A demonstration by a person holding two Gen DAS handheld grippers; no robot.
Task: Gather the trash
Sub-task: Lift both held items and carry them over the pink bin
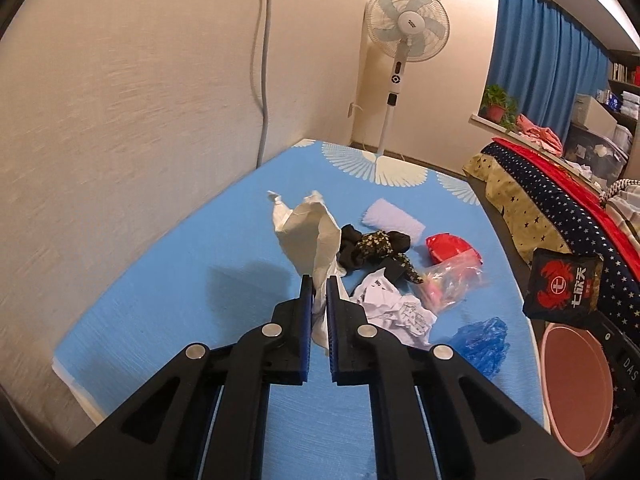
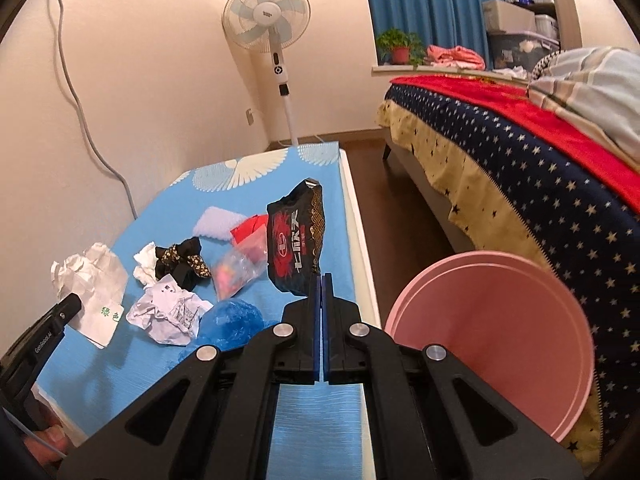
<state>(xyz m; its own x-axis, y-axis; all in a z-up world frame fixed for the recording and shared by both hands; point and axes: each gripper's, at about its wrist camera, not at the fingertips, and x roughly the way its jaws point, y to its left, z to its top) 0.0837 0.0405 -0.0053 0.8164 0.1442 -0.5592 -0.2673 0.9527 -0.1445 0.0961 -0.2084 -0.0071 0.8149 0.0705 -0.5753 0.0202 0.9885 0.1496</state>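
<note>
Left gripper (image 1: 319, 286) fingers clenching crumpled white paper bag (image 1: 304, 232), bag rising past fingertips above blue worktop (image 1: 160, 280). Right gripper (image 2: 322, 284) fingers pinching bottom edge of black snack packet (image 2: 296, 248), packet standing up beyond fingertips. Crumpled printed paper (image 2: 168, 312), blue plastic bag (image 2: 232, 320) lying on worktop left of right fingers; pink basin (image 2: 492, 340) sitting right of them.

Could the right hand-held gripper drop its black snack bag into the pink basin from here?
Probably yes. The right hand-held gripper holds the black snack bag clear of the table, and the pink basin gapes just beside it, nothing between.
</note>
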